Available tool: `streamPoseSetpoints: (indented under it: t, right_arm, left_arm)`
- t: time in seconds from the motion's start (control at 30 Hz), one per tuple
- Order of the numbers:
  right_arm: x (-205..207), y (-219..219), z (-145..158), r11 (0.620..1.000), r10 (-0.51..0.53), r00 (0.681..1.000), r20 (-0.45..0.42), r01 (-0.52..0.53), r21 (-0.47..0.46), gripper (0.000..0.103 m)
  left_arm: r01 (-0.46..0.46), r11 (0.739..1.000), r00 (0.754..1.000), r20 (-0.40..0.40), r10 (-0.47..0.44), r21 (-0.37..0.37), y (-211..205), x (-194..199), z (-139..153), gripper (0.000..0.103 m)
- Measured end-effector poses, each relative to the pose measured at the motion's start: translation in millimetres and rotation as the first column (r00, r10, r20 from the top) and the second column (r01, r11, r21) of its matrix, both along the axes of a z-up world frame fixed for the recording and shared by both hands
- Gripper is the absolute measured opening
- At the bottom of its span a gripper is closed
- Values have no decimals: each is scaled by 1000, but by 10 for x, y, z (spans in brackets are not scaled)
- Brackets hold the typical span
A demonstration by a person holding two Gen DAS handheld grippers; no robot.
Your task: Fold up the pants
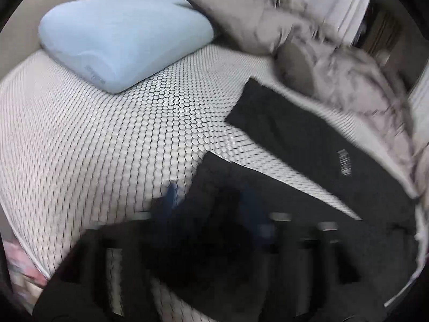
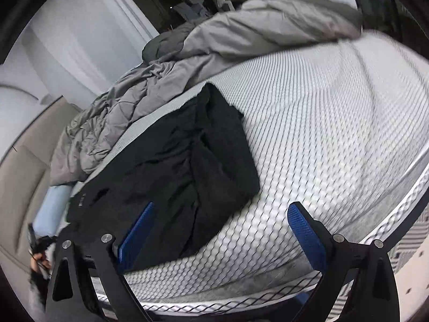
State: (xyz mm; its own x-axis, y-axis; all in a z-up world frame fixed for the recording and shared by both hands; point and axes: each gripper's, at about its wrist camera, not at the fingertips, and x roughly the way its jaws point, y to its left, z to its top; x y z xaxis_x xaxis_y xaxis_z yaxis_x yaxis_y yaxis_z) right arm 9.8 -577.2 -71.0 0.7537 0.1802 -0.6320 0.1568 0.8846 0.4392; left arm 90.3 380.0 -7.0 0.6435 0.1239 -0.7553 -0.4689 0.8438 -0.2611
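Observation:
Black pants (image 1: 295,134) lie on the honeycomb-patterned mattress (image 1: 107,147) with the two legs spread in a V and a white label showing on the far leg. My left gripper (image 1: 217,209) is badly blurred at the bottom of the left wrist view. Its blue fingers (image 1: 171,196) stand apart over the end of the near leg, and no pinch shows. In the right wrist view the pants (image 2: 187,161) are a rumpled black heap at the waist end. My right gripper (image 2: 221,236) is open. Its left pad hangs over the cloth's edge and its right pad over bare mattress (image 2: 321,134).
A light blue pillow (image 1: 120,40) rests at the head of the bed. A crumpled grey duvet (image 1: 321,53) is piled along the far side, right against the pants (image 2: 134,102). The mattress edge (image 2: 388,201) drops off close to my right gripper.

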Motion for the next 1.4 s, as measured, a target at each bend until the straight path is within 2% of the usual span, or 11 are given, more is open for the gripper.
streamPoseSetpoints:
  t: [0.23, 0.3, 0.4, 0.57, 0.67, 0.77, 0.97, 1.03, 1.13, 1.27, 1.4]
  right_arm:
    - [344, -23, -408, 967, 7, 1000, 30, -14, 256, 79]
    - [429, -27, -462, 959, -17, 1000, 12, 13, 282, 31]
    - [299, 39, -274, 983, -11, 998, 55, 1, 181, 15]
    - [67, -160, -236, 993, -95, 995, 41, 92, 76, 17]
    - [117, -236, -378, 984, -98, 994, -39, 103, 144, 29]
    - [-18, -216, -308, 983, -104, 994, 25, 99, 152, 48]
    - [-93, -222, -359, 979, -69, 997, 41, 60, 193, 48]
    - [-6, -164, -386, 978, -55, 998, 44, 45, 206, 48]
    - [140, -110, -444, 971, -48, 998, 39, 38, 238, 48]
    - [189, -32, -435, 983, -67, 996, 53, 56, 176, 16]
    - [-117, -166, -392, 981, -83, 990, 112, 61, 185, 13]
  left_arm:
    - [-42, 991, 993, 100, 55, -127, -122, -885, 107, 80]
    - [-53, 986, 990, 118, 73, -161, -202, -1139, 89, 80]
    - [-63, 979, 989, 120, 87, -192, -129, -1385, 53, 80]
    - [-50, 979, 993, 93, 69, -198, -199, -1640, -45, 80]
    - [-5, 969, 995, 97, 30, -248, -296, -1624, -127, 78]
    - [54, 960, 992, 121, -21, -275, -430, -1557, -179, 66]
    - [33, 933, 995, 103, 5, -359, -474, -1137, -399, 35]
    - [-11, 922, 993, 106, 56, -387, -432, -1012, -459, 10]
    - [-31, 919, 986, 137, 92, -394, -388, -948, -460, 3]
    - [-69, 924, 973, 178, 145, -376, -270, -1114, -396, 0]
    - [-58, 932, 979, 161, 123, -358, -210, -1247, -457, 0]
